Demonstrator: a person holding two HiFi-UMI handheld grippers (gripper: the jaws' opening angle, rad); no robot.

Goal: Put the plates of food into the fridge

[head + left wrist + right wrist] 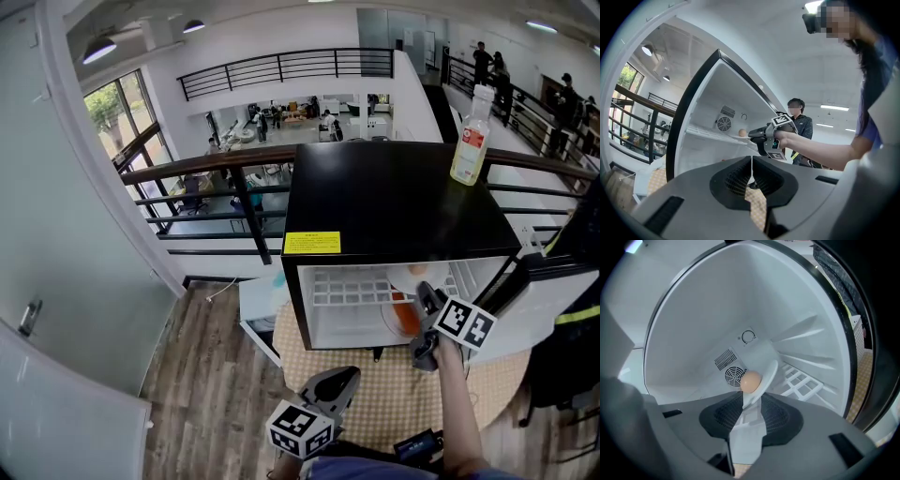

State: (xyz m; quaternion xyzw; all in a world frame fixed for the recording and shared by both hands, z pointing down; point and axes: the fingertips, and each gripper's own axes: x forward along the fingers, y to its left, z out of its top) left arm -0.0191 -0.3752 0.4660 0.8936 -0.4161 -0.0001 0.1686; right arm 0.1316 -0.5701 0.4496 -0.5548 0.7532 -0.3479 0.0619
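My right gripper [751,404]: jaws narrowly apart, rim of the white round plate [769,371] between them | plate: carries a tan egg [750,381], inside the open black mini fridge [394,202] | my left gripper [751,169]: closed, empty

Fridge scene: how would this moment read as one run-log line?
fridge: open | plate with egg: inside | right gripper: jaws apart, plate rim between | left gripper: shut, empty
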